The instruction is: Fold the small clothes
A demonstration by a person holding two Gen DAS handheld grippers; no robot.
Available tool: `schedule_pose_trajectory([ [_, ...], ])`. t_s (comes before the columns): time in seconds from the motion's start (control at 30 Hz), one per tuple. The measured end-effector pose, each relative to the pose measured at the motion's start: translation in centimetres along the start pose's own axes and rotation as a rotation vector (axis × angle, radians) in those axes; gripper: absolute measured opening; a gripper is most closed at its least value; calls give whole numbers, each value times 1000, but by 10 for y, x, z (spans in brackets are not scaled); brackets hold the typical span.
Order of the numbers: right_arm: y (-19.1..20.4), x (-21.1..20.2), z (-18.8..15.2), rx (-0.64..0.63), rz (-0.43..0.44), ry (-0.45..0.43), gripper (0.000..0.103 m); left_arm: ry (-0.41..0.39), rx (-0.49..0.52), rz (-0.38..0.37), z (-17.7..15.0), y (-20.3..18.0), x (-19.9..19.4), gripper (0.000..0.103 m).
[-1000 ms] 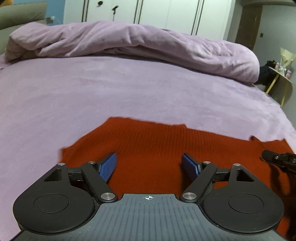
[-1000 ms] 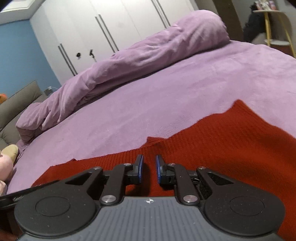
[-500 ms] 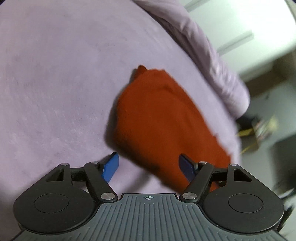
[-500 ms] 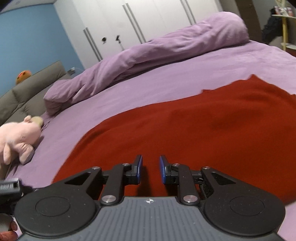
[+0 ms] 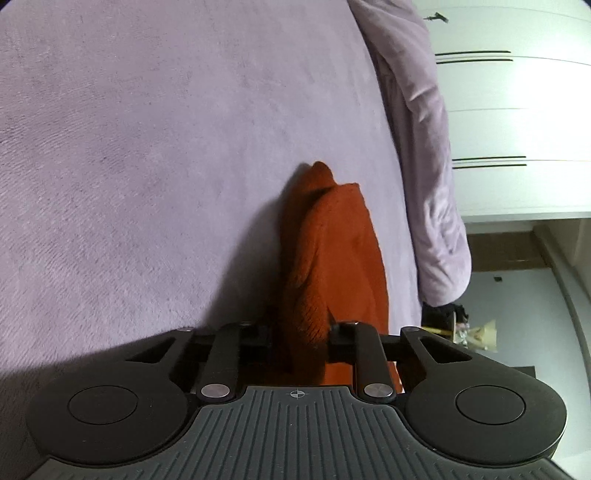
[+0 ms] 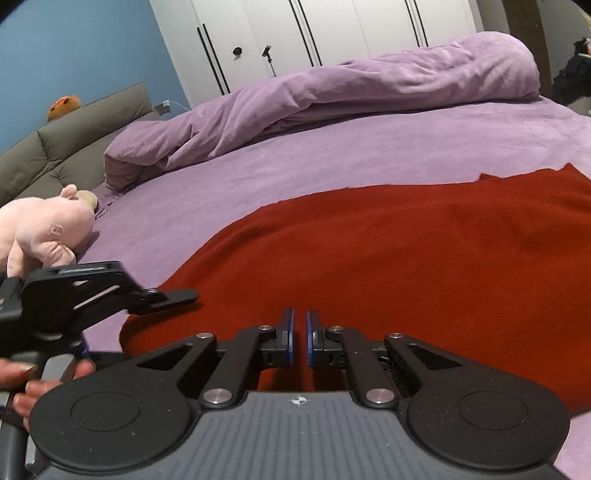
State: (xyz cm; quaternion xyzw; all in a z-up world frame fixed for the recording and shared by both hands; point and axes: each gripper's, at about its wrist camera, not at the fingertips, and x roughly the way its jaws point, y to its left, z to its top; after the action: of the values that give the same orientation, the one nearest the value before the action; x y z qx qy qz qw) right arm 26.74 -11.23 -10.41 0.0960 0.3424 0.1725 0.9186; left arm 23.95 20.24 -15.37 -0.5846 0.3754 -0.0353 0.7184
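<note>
A red knit garment (image 6: pixel 388 251) lies spread on the purple bed. In the left wrist view, which is rolled sideways, its left edge (image 5: pixel 325 258) is bunched up between the jaws. My left gripper (image 5: pixel 300 334) is shut on that edge; it also shows in the right wrist view (image 6: pixel 173 295) at the garment's left side. My right gripper (image 6: pixel 300 343) hovers over the garment's near edge, its blue pads nearly closed with a thin gap, nothing between them.
A rolled purple duvet (image 6: pixel 332 107) lies along the far side of the bed (image 6: pixel 258 173). A pink plush toy (image 6: pixel 40 232) sits at the left by a grey headboard (image 6: pixel 74 136). White wardrobes (image 6: pixel 314 33) stand behind.
My left gripper rolled sideways, moved to the garment's left edge and closed on it. My right gripper drew back towards the near edge and stayed nearly closed.
</note>
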Motion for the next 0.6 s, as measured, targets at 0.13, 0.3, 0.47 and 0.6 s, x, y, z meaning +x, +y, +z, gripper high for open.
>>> schedule_pose_trajectory([
  [0.13,8,9,-3,-62,-28,18,6,-15,49,-6,-4,-7,-1,19],
  [0.3,5,-7,-2,-37,-33,-56,5,-55,168,-2,-9,-28,-7,18],
  [0.47,-3,-1,2,-44,4,35,6,-73,270,39,-15,-45,-15,18],
  [0.6,-11,-26,6,-70,-30,-57,6,-82,324,65,-21,-61,-20,18],
])
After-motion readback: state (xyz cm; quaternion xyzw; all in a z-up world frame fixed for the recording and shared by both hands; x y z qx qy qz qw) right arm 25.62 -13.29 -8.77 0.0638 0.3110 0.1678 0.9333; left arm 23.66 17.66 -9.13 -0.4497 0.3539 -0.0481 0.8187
